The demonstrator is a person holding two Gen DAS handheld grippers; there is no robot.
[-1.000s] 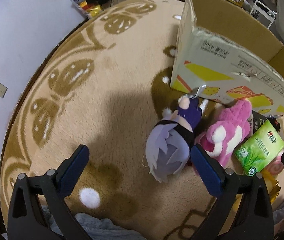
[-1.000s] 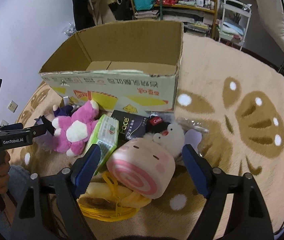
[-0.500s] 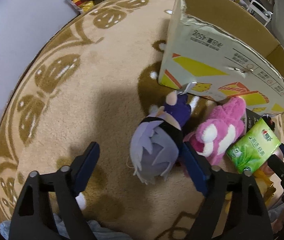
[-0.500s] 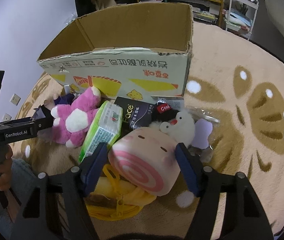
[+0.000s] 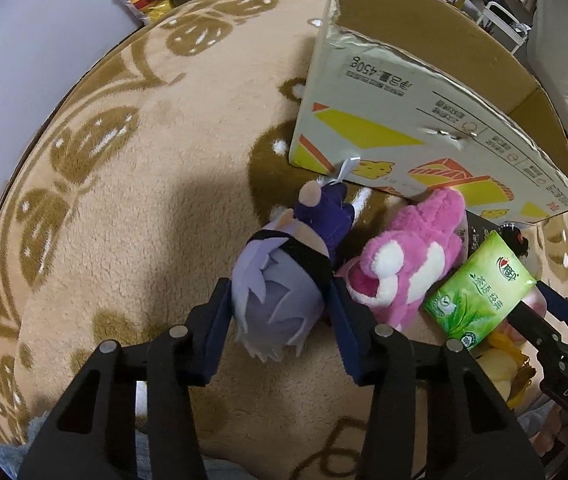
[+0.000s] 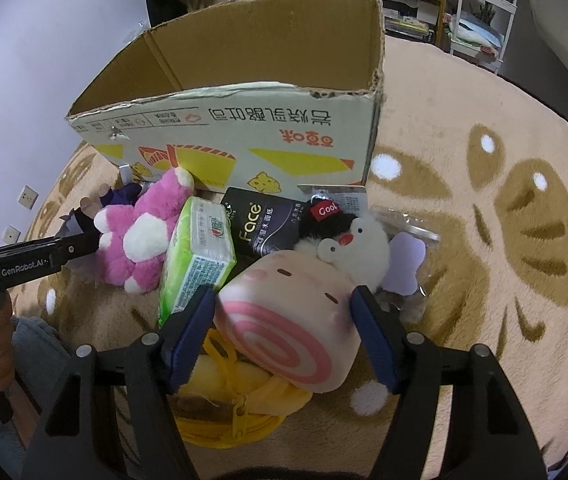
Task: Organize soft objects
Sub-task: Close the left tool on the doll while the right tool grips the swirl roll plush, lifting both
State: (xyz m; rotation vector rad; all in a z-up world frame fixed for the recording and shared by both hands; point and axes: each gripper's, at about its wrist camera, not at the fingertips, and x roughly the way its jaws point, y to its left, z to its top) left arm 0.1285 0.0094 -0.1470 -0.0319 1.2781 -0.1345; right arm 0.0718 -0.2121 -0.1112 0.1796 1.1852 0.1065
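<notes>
Soft tan carpet [image 5: 132, 216] with brown butterfly shapes covers the floor. From the left wrist camera, the left gripper [image 5: 280, 320] has its two blue fingers [image 5: 216, 332] on both sides of the purple-haired doll [image 5: 280, 300]. The pads touch the doll's head, so the gripper is closed on it. The doll lies on the carpet, just in front of the near wall of the big cardboard box [image 5: 404, 120]. Right beside it lies the pink plush bear [image 5: 408, 264], and next to the bear is a green tissue pack [image 5: 480, 300].

From the right wrist camera, the right gripper [image 6: 284, 332] has its fingers [image 6: 190, 332] on both sides of the pink swirl roll plush [image 6: 296, 328]. Both pads touch it, so the gripper is closed on it. The roll rests on top of a yellow zip pouch [image 6: 228, 412]. Behind it sit a white plush with a black hat [image 6: 352, 244], a black tissue pack [image 6: 264, 224], the green tissue pack [image 6: 200, 252] and the pink plush bear [image 6: 144, 232]. All of them are outside the cardboard box [image 6: 244, 148], near its front wall. The box is open on top.
</notes>
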